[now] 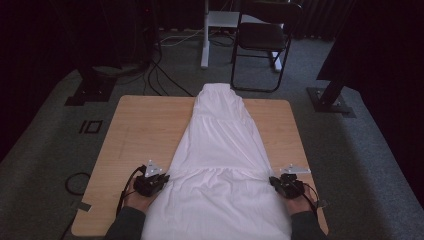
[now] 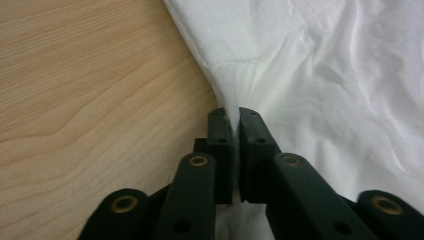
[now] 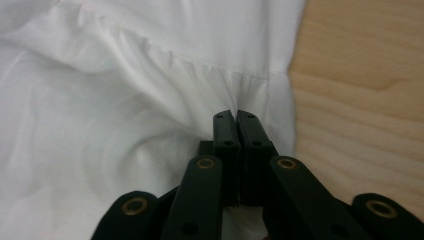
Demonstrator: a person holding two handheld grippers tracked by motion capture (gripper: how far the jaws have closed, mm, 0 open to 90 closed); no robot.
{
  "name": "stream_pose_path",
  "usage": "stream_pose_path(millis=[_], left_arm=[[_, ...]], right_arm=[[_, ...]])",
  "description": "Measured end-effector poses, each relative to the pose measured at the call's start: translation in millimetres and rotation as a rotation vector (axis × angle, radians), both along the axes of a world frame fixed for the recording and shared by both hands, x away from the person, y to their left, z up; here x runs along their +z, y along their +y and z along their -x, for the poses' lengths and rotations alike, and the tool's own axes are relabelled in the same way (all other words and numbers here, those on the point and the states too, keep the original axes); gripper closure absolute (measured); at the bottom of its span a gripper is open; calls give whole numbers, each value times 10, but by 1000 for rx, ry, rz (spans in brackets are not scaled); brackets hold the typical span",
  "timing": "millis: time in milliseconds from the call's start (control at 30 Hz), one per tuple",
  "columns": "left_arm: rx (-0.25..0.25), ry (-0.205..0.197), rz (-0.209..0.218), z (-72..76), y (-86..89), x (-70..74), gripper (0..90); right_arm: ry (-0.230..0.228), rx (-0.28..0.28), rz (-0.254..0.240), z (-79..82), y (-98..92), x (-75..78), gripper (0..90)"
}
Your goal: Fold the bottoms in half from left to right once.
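While the white dress [image 1: 220, 165] lies lengthwise down the middle of the wooden table [image 1: 145, 130], its wide hem nearest the person, the left gripper [image 1: 161, 178] pinches its left edge with jaws nearly closed on the cloth; the right gripper [image 1: 274, 181] clamps the opposite edge at the gathered seam [image 3: 200, 65]; farther off, the narrow top overhangs the far edge; a black chair [image 1: 262, 42] stands beyond.

Bare worktop [image 1: 145, 130] is lying open at nine and three o'clock of the white garment [image 1: 220, 150], which is covering the middle; beyond twelve o'clock a chair [image 1: 262, 40] is standing on the floor
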State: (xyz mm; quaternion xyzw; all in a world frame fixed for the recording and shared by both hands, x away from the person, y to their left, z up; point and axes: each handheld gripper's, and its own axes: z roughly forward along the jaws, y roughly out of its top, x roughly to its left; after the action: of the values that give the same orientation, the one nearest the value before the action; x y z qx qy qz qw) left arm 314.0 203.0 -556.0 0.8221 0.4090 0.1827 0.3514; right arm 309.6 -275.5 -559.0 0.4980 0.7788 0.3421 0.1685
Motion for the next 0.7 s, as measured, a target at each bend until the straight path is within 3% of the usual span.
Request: stream_pose_path(millis=[67, 133, 233, 367, 433, 600, 633, 700], left_arm=[[2, 9, 23, -26, 19, -10, 747], [2, 15, 41, -44, 30, -16, 673], [-3, 6, 42, -43, 10, -27, 623], [-8, 3, 54, -46, 14, -36, 603], [-8, -2, 54, -42, 12, -41, 599], [-20, -8, 57, -31, 8, -50, 560], [-21, -9, 57, -29, 6, -51, 556], [-24, -12, 50, -22, -2, -51, 545]], right_arm=[[35, 42, -2, -30, -11, 46, 721], [-11, 51, -14, -78, -24, 131, 598], [-74, 58, -21, -247, -7, 294, 537], [-86, 80, -59, -671, 99, 390, 541], [-67, 73, -78, -891, 166, 369, 539], [-19, 71, -71, -1274, 337, 209, 493], [2, 71, -84, -1327, 357, 169, 509], [50, 72, -80, -1380, 372, 119, 755]])
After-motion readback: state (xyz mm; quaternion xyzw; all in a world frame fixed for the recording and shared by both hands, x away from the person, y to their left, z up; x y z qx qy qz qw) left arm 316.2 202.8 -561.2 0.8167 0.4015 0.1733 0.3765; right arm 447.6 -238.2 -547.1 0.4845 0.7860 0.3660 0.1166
